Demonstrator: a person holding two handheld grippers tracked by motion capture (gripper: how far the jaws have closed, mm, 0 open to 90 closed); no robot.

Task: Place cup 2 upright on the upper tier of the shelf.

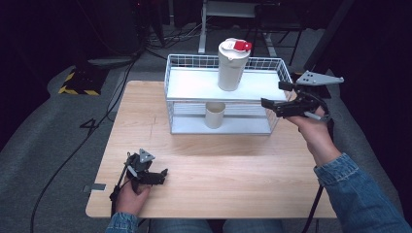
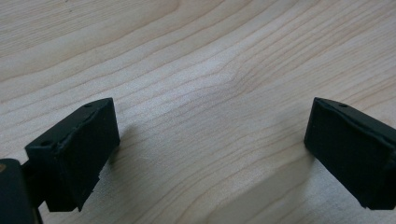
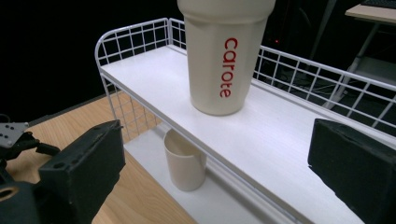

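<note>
Both grippers black: left gripper, right gripper, each topped with a grey triangular plate, blocky jaws with screw holes. Blue denim sleeves.

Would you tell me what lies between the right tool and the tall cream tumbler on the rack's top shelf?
Nothing but bare white shelf: in the right gripper view, the open right tool faces the tumbler unobstructed.

Count: 1 rack, 2 vessels, 2 grippers.
I see one tall lidded tumbler and one small cup ahead of my right gripper, one two-tier wire rack, one left gripper.
</note>
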